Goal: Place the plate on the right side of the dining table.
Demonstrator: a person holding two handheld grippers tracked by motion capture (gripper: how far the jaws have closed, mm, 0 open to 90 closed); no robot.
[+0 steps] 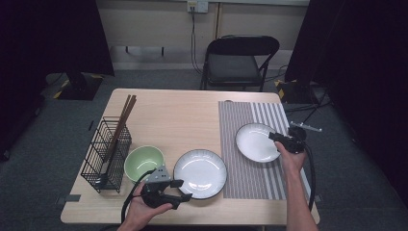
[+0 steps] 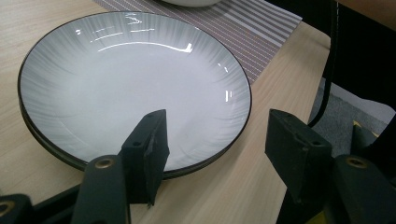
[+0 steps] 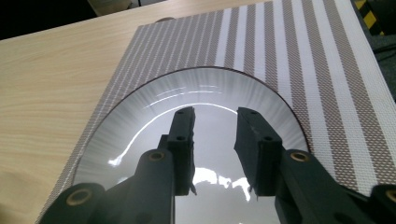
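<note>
Left claw (image 2: pixel 212 140) agape astride plate rim (image 2: pixel 233 135); right claw (image 3: pixel 215 140) parted, empty, over plate (image 3: pixel 154 112).

High view looks down on the table (image 1: pixel 159 103); 2 tool cameras sit close, sharing the striped placemat (image 3: pixel 299 56).

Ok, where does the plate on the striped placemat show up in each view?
High view: the plate is right of centre on the placemat, at the right gripper.
Left gripper view: a white sliver at the top edge, beyond the nearer plate.
Right gripper view: lower centre, under the jaws.
Shared landmark: the striped placemat.
</note>
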